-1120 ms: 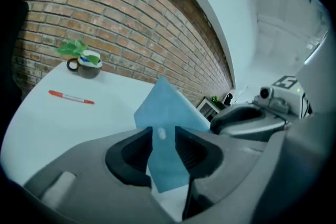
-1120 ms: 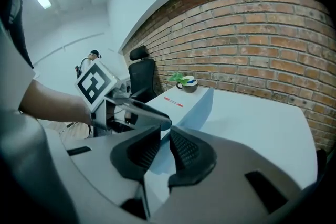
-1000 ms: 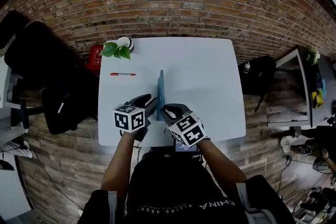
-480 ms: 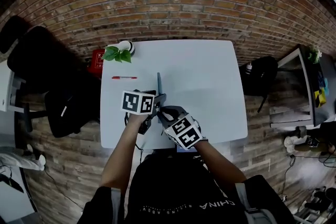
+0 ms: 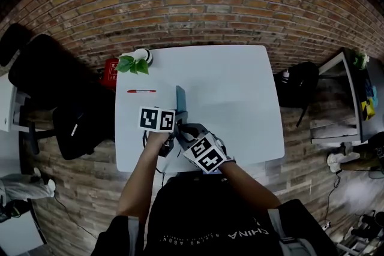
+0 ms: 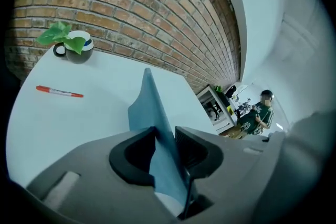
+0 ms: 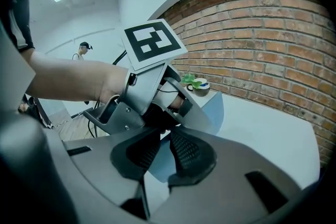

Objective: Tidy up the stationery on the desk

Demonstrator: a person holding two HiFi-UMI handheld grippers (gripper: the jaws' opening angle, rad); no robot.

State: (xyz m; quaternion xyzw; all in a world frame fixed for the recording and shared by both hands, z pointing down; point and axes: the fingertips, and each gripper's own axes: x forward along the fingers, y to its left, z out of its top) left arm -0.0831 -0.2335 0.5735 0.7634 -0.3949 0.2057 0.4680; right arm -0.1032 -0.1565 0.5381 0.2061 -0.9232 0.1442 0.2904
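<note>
Blue notebook (image 5: 180, 99) stands upright on its edge, apart from the plant pot (image 5: 144, 54); red pen (image 5: 141, 91) lies flat, nearer that pot.

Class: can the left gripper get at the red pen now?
Probably not yet: the left gripper has just been closing its jaws on the blue notebook between them. Nothing on the table blocks the red pen.

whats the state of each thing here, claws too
blue notebook: stood on edge, held between both claws
red pen: lying flat on the desk, untouched
mug: upright at the desk's back corner, leafy plant in it
left claw: jaws have just been closing, notebook between the pads
right claw: shut on the notebook
</note>
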